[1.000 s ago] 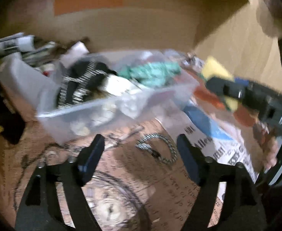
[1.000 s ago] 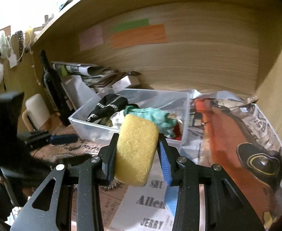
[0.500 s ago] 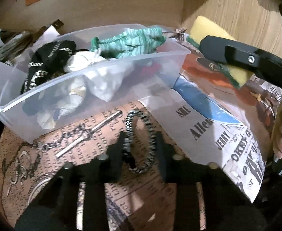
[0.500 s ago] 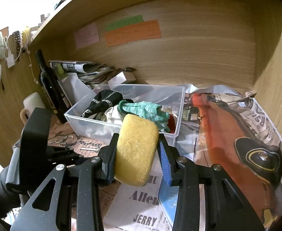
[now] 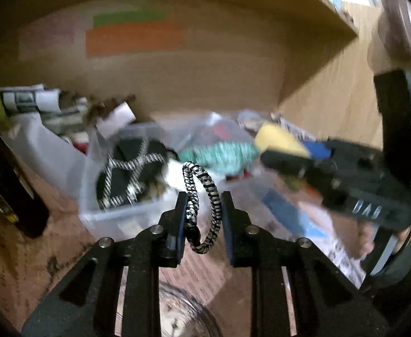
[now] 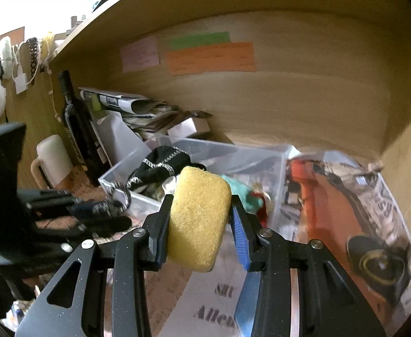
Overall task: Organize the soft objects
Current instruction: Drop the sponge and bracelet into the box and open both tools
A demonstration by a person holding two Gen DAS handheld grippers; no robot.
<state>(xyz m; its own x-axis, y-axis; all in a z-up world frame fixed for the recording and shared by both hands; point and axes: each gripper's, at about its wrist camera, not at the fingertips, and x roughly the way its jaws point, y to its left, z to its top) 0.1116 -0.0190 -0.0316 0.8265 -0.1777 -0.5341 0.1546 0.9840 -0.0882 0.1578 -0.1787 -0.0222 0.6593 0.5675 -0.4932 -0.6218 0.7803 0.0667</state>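
A black-and-white braided bracelet (image 5: 204, 206) hangs as a loop between the pads of the left tool (image 5: 202, 210), which is closed narrowly on it and holds it up off the surface, in front of the clear plastic bin (image 5: 115, 216). The yellow sponge (image 6: 198, 220) sits clamped upright in the right tool (image 6: 201, 219), its pads pressed against both flat sides, lifted just in front of the bin's near wall (image 6: 138, 196).

Inside the bin lie a black cloth with white stitching (image 6: 160, 163), a green knitted piece (image 6: 244, 193) and something red beside it, all heaped loosely together. The bin stands toward the back of the surface, close to the wooden rear wall, where orange (image 6: 211, 59), green and pink paper notes are stuck.

To the bin's right, a printed newspaper sheet (image 6: 345, 196) with an orange car picture spreads toward the right edge of the surface. To the left stand a dark bottle (image 6: 73, 118) and a white mug (image 6: 52, 157), with rolled papers (image 6: 121, 102) stacked behind. The left-hand view is blurred, so finer detail there is hard to make out.
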